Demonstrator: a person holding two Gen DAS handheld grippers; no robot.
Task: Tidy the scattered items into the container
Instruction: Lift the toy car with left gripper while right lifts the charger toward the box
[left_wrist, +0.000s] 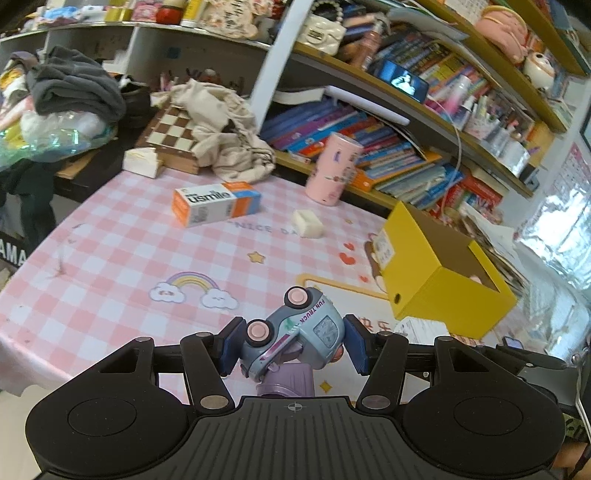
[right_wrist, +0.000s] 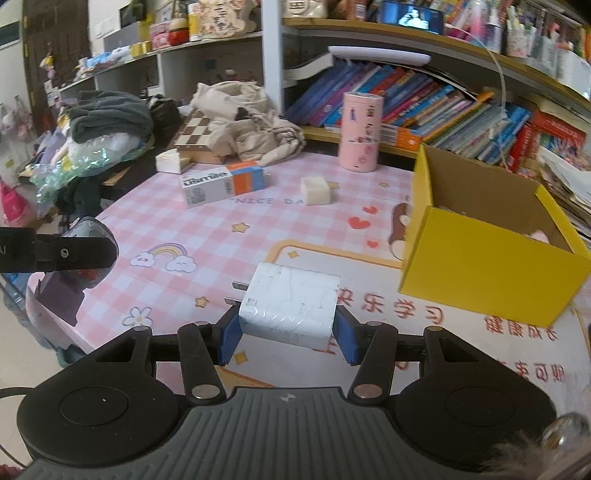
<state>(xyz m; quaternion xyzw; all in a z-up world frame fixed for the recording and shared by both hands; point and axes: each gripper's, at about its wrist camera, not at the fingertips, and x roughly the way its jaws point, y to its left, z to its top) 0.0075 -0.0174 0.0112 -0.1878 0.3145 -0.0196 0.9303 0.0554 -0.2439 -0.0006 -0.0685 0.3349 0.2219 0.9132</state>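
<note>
Closest to the left wrist camera, the left gripper (left_wrist: 291, 345) is part closed, its blue pads (left_wrist: 355, 343) pressing on a small blue-grey plastic toy truck with pink wheels (left_wrist: 295, 332). The truck is tipped on its side with wheels turned up and to the left, which looks like the way it was caught when picked off the pink checked tablecloth (left_wrist: 110, 266); a purple piece of the toy hangs below the pads. The open yellow cardboard box (left_wrist: 443, 295), the container, sits ahead and to the right of this claw, near but not under it, so the truck is carried above the cloth, not yet over the opening.

Seen from the right wrist, the right gripper (right_wrist: 288, 339) is likewise part closed, clamped across the two flat sides of a white square plug-in charger (right_wrist: 291, 306), its metal prongs pointing left. Gripping the broad flat faces should keep it from twisting. The same yellow box lies ahead and to the right of this claw, close by.

Farther ahead of both claws, loose on the cloth, lie an orange and white toothpaste carton (right_wrist: 223, 182), a small cream block (right_wrist: 314, 190) and a pink cylindrical tin (right_wrist: 362, 131), well apart from either claw; I judge these to be left for later.
</note>
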